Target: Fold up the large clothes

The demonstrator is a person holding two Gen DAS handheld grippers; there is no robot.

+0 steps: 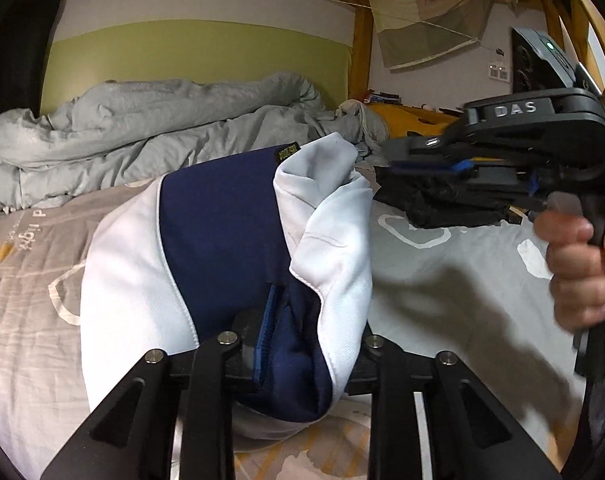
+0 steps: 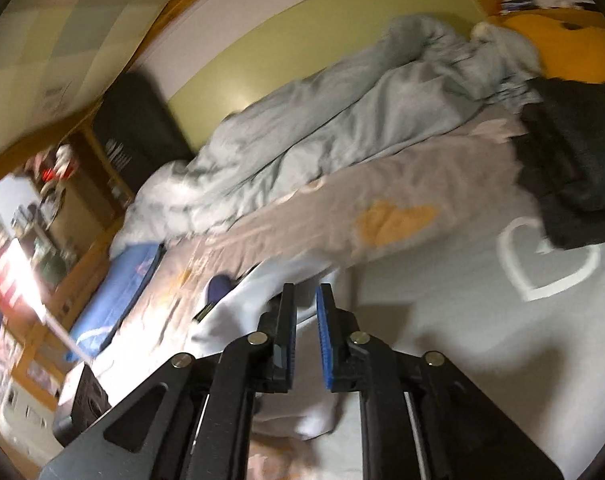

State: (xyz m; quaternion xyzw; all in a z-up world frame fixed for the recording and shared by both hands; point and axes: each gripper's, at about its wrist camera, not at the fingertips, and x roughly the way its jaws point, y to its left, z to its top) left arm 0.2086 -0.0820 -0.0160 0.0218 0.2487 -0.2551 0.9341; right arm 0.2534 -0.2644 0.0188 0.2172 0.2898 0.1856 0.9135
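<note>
A white and navy jacket [image 1: 222,248] lies bunched on the bed sheet [image 1: 442,280]. My left gripper [image 1: 290,344] is shut on the jacket's navy and white fabric, which covers its fingers. My right gripper [image 2: 306,320] has its jaws slightly apart with nothing between them, above the jacket's white cloth [image 2: 246,312]. It also shows in the left wrist view [image 1: 430,160] at the right, held by a hand [image 1: 578,268] above the bed.
A crumpled grey duvet [image 1: 142,132] lies along the green wall. A folded black garment [image 1: 442,200] sits on the sheet at the right; it also shows in the right wrist view [image 2: 574,156]. Wooden bed posts [image 1: 360,48] stand behind. A blue mat [image 2: 114,300] lies by the bed edge.
</note>
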